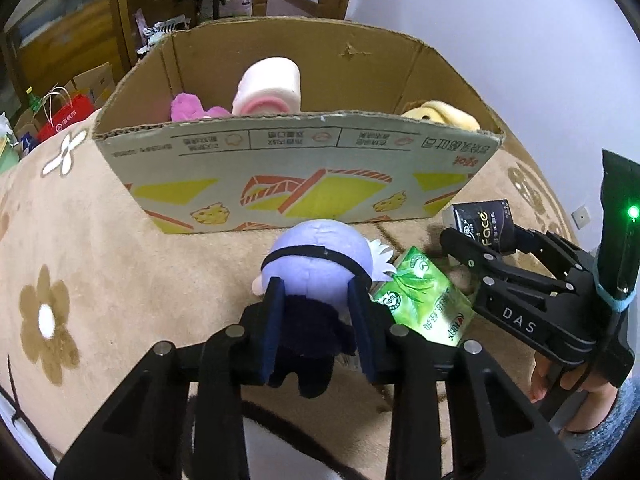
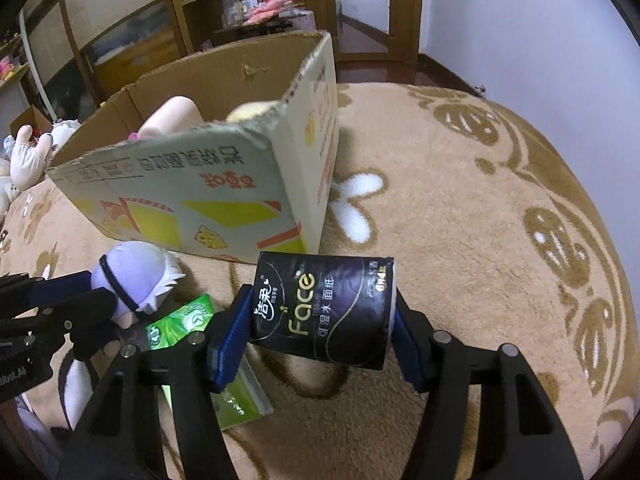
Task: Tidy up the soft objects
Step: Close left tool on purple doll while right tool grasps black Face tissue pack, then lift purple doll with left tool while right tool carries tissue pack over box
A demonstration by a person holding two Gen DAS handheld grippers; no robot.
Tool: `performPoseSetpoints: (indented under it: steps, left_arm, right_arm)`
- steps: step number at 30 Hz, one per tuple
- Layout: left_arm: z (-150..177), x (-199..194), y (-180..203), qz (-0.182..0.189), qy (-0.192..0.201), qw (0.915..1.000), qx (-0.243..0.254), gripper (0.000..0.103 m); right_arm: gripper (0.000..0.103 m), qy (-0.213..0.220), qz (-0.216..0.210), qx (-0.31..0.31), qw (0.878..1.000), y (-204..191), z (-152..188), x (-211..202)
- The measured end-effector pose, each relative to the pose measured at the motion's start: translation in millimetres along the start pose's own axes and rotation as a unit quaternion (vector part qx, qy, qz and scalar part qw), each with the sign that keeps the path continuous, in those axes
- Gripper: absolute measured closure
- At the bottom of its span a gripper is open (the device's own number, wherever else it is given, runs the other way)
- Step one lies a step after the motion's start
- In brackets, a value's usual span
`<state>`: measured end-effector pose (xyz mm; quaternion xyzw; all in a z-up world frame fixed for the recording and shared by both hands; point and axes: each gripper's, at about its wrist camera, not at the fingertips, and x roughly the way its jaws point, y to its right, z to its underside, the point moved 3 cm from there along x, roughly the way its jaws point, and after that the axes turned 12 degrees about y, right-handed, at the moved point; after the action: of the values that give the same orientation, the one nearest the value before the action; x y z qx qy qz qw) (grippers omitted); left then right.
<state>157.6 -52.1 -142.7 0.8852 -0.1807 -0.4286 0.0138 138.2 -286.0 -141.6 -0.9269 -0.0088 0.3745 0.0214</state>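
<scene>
My left gripper [image 1: 318, 320] is shut on a plush doll [image 1: 316, 264] with a pale purple head and dark body, held above the carpet in front of the cardboard box [image 1: 296, 176]. The doll also shows in the right wrist view [image 2: 136, 276]. My right gripper [image 2: 320, 320] is shut on a black "Face" tissue pack [image 2: 324, 308], also seen in the left wrist view [image 1: 480, 224]. A green tissue pack [image 1: 424, 304] lies on the carpet between the grippers. The box holds a pink-white roll plush [image 1: 268, 88], a magenta plush [image 1: 192, 108] and a yellow plush [image 1: 440, 116].
A beige flower-patterned carpet [image 2: 460, 208] covers the floor. More plush toys [image 2: 28, 156] lie left of the box. Wooden shelves [image 2: 224, 0] and cabinets stand behind. A red paper bag [image 1: 64, 116] and small boxes sit at far left. A white wall [image 2: 540, 40] is on the right.
</scene>
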Motion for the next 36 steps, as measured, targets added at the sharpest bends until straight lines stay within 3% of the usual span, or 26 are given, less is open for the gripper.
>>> performPoseSetpoints:
  steps: [4, 10, 18, 20, 22, 24, 31, 36]
  left_arm:
    - [0, -7, -5, 0.012, -0.001, 0.9999, -0.008, 0.093]
    - [8, -2, -1, 0.010, -0.025, 0.9996, -0.003, 0.093]
    - [14, 1, 2, 0.006, -0.050, 0.9987, -0.001, 0.083]
    - [14, 2, 4, 0.001, -0.057, 0.9984, 0.006, 0.076]
    - [17, 6, 9, -0.008, -0.064, 0.9977, 0.019, 0.061]
    - [19, 9, 18, -0.014, -0.061, 0.9971, 0.042, 0.058]
    - [23, 21, 32, -0.039, -0.058, 0.9942, 0.081, 0.055]
    - [24, 24, 28, -0.052, -0.058, 0.9940, 0.076, 0.067]
  right_arm:
    - [0.036, 0.010, 0.000, -0.005, 1.000, -2, -1, -9]
    - [0.036, 0.006, -0.004, -0.005, 1.000, -4, -1, -11]
    - [0.036, 0.001, -0.009, -0.011, 1.000, -5, 0, -6]
    - [0.036, 0.001, -0.009, -0.008, 1.000, -4, 0, -6]
    - [0.036, 0.000, -0.009, -0.005, 1.000, -3, -1, -5]
    - [0.036, -0.001, -0.010, -0.003, 1.000, -2, 0, -4]
    - [0.036, 0.000, -0.012, -0.010, 1.000, -2, -1, -1]
    - [0.036, 0.008, -0.012, -0.016, 1.000, -5, -2, -7]
